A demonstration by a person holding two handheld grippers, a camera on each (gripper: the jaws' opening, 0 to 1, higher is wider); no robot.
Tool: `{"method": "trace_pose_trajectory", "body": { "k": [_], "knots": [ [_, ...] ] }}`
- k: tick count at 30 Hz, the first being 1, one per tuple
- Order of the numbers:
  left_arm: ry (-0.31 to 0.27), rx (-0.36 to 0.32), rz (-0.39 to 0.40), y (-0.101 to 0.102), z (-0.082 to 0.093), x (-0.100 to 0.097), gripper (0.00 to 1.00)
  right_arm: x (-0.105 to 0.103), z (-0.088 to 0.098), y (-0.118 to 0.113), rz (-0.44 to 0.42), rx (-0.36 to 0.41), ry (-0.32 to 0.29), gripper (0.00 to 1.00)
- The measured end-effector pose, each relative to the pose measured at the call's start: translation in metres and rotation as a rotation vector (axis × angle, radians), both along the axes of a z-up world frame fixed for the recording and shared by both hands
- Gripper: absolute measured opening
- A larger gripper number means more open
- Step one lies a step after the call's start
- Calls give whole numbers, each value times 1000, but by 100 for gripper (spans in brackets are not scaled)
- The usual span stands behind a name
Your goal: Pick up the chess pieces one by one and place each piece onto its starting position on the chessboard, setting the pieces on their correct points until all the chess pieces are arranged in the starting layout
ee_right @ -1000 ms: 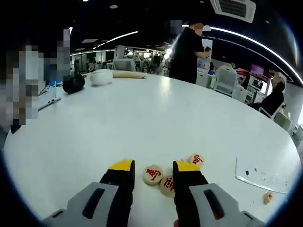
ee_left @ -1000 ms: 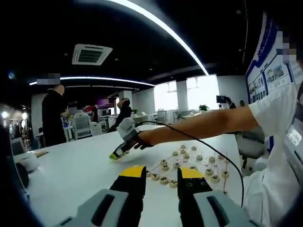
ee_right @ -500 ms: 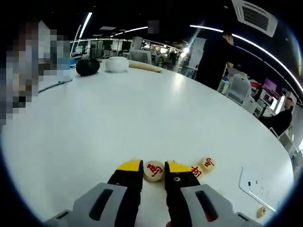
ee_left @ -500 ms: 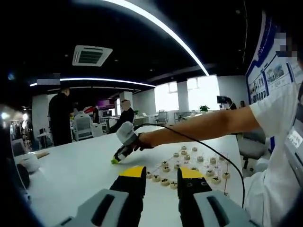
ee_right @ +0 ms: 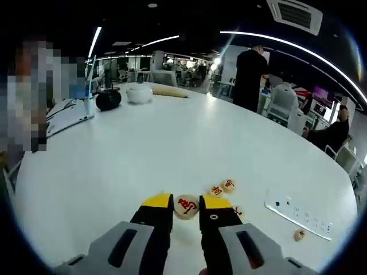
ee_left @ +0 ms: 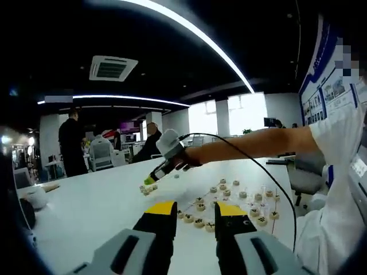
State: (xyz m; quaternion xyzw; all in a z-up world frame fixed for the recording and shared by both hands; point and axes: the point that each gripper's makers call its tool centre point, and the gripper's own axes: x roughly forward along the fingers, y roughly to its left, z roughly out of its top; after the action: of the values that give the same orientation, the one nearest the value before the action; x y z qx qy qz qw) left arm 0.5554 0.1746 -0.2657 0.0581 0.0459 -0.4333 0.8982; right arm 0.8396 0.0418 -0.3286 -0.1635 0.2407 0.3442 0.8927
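Observation:
My right gripper (ee_right: 186,207) is shut on a round cream chess piece with a red character (ee_right: 186,205) and holds it above the white table. Three more red-marked pieces (ee_right: 216,190) lie on the table just beyond and to the right. In the left gripper view, that right gripper (ee_left: 151,180) hangs from a person's outstretched arm, above loose pieces (ee_left: 144,188). The chessboard sheet (ee_left: 245,205) lies behind my left gripper (ee_left: 196,213) with several pieces (ee_left: 198,223) on it. My left gripper is open, with nothing between its fingers.
A white strip (ee_right: 297,214) lies at the table's right side with a lone piece (ee_right: 299,234) near it. A black object (ee_right: 107,98), a white bowl (ee_right: 139,93) and a wooden roll (ee_right: 169,91) sit at the far edge. People stand and sit beyond the table.
My right gripper closed on the red-marked piece and lifted it off the table, rising up and to the right in the left gripper view. The left gripper stayed put.

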Motion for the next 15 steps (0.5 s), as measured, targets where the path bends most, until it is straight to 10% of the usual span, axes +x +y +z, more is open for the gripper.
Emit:
{"method": "trace_pose_trajectory", "body": {
  "k": [15],
  "knots": [
    [-6, -10, -49, -21, 3, -7, 28, -117, 20, -141, -119, 45, 22, 19]
  ]
}}
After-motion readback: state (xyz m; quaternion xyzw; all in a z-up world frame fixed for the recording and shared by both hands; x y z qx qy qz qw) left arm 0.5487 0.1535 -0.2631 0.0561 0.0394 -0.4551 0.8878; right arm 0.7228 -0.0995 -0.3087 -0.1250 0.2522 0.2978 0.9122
